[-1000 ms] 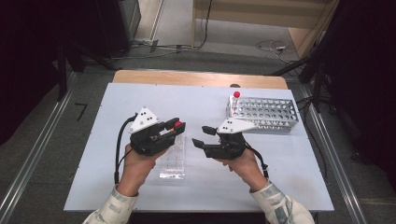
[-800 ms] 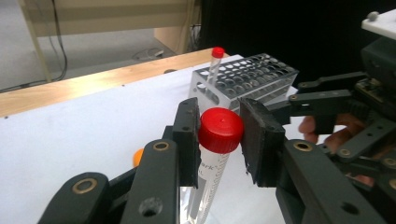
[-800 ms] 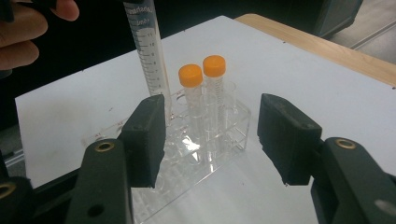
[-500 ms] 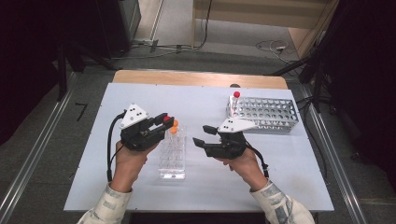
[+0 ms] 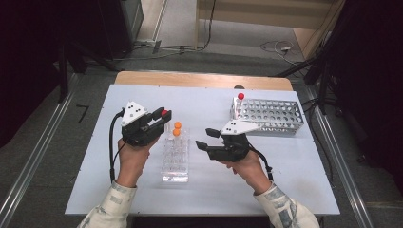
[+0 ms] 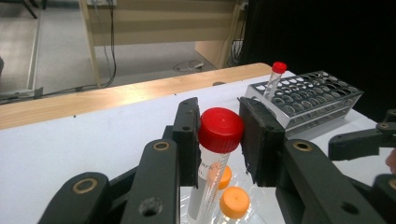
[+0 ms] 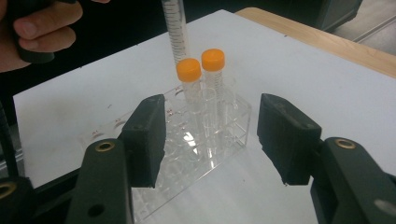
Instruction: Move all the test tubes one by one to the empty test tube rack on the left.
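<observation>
Red-capped tube (image 6: 220, 129) pinched at its cap between the left gripper (image 6: 219, 140) pads, above the clear rack (image 5: 175, 156).

White table (image 5: 204, 102) on a wooden bench; grey floor, cables and dark curtains behind. Metal rack (image 5: 271, 115), well beyond the right gripper (image 7: 210, 140), holds one red-capped tube; its far holes are hard to make out. Clear rack sits just ahead of the right gripper's spread, empty jaws; its near end is cut off. Two orange-capped tubes (image 7: 201, 88) stand there, below the left fingers. The held tube's lower end is hidden behind the jaw.
</observation>
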Available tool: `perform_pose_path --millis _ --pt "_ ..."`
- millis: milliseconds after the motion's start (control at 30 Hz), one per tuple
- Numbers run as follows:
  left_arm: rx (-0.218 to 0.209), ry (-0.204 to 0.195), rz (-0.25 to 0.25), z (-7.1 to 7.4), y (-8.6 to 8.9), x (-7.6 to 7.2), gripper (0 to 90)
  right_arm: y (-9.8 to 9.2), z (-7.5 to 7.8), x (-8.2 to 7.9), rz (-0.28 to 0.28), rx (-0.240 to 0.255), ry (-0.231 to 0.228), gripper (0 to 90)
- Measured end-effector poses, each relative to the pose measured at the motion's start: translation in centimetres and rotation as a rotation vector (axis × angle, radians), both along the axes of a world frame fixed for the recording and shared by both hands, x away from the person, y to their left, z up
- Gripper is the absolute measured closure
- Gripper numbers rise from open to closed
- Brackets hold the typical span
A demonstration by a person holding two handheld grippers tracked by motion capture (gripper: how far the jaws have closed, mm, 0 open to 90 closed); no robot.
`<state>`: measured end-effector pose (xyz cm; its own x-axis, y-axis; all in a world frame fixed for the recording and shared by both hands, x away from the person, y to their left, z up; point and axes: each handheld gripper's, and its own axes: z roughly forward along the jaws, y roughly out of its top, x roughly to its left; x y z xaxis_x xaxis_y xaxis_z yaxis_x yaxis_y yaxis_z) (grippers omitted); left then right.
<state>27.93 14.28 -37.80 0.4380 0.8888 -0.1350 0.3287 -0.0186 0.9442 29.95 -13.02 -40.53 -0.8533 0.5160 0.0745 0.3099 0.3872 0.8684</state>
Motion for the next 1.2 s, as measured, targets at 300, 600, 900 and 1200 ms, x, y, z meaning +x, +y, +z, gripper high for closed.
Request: perform_pose_path --millis 300,600,900,1200 --pt "0.004 0.000 0.021 -0.6 -0.1 1.2 69.6 -0.1 0.0 0.1 -0.008 0.004 0.007 40.4" --pt "0.018 0.026 0.021 -1.8 -0.5 1.5 69.5 0.0 -0.3 0.2 -0.007 -0.006 0.013 40.4" --pt "0.036 0.061 0.029 -3.4 -0.9 1.5 69.3 0.0 -0.4 0.3 -0.013 -0.008 0.014 40.5" --pt "0.033 0.086 0.032 -4.2 -1.0 1.5 69.1 0.0 -0.3 0.2 -0.011 -0.011 0.009 40.7"
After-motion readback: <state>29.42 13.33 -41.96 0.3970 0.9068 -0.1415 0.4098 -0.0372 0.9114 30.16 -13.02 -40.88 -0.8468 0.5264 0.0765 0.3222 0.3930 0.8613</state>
